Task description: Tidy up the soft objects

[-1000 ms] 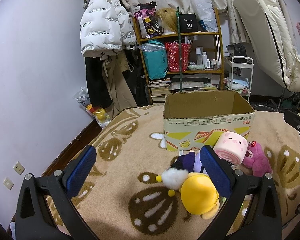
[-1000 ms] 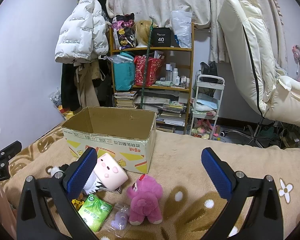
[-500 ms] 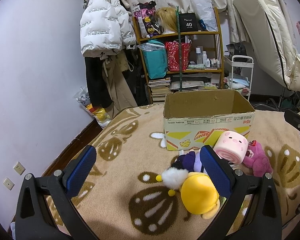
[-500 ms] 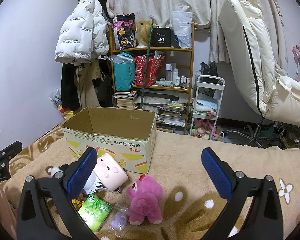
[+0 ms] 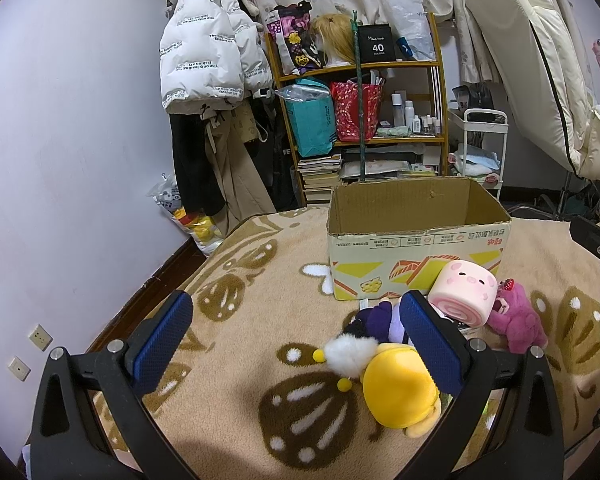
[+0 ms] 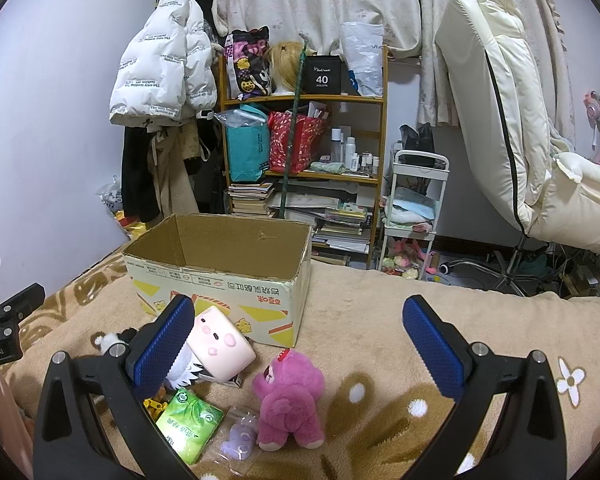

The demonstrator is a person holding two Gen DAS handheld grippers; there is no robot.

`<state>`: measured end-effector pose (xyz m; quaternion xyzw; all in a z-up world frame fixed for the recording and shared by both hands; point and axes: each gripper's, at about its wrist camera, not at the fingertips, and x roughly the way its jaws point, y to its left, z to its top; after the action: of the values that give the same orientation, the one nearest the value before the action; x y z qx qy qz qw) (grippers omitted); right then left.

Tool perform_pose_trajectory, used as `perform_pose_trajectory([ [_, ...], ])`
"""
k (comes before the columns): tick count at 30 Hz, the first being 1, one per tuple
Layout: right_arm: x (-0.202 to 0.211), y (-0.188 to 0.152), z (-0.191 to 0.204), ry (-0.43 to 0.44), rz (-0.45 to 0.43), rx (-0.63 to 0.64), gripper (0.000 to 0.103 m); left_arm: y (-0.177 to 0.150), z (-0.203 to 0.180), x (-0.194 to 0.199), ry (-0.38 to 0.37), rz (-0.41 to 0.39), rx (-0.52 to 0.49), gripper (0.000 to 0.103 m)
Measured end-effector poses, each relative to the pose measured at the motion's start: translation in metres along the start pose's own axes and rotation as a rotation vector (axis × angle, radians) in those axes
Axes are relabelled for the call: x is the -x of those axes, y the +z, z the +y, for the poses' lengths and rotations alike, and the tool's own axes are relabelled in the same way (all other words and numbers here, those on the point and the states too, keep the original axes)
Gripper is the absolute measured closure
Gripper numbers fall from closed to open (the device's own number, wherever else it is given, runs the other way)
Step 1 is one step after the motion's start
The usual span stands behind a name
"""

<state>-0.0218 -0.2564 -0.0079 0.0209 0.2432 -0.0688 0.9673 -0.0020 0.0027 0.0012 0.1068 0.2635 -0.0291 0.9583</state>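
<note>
An open cardboard box stands on the tan blanket. In front of it lie soft toys: a pink pig roll, a magenta bear, a yellow plush, a purple doll and a white pompom. A green tissue pack and a small lilac toy lie by the bear. My left gripper is open and empty, left of the toys. My right gripper is open and empty above the bear.
A wooden shelf with bags and books, hung coats, a white trolley and a cream recliner stand beyond the bed. The blanket stretches right of the box. The bed's left edge drops toward the wall.
</note>
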Motion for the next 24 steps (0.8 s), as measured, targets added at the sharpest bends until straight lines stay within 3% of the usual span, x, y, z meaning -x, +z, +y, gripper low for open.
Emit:
perform_pose_trajectory([
  [24, 0.0002, -0.0002, 0.0013, 0.000, 0.000, 0.000, 0.000, -0.0021, 0.0016, 0.0004, 0.003, -0.003, -0.001, 0.001],
])
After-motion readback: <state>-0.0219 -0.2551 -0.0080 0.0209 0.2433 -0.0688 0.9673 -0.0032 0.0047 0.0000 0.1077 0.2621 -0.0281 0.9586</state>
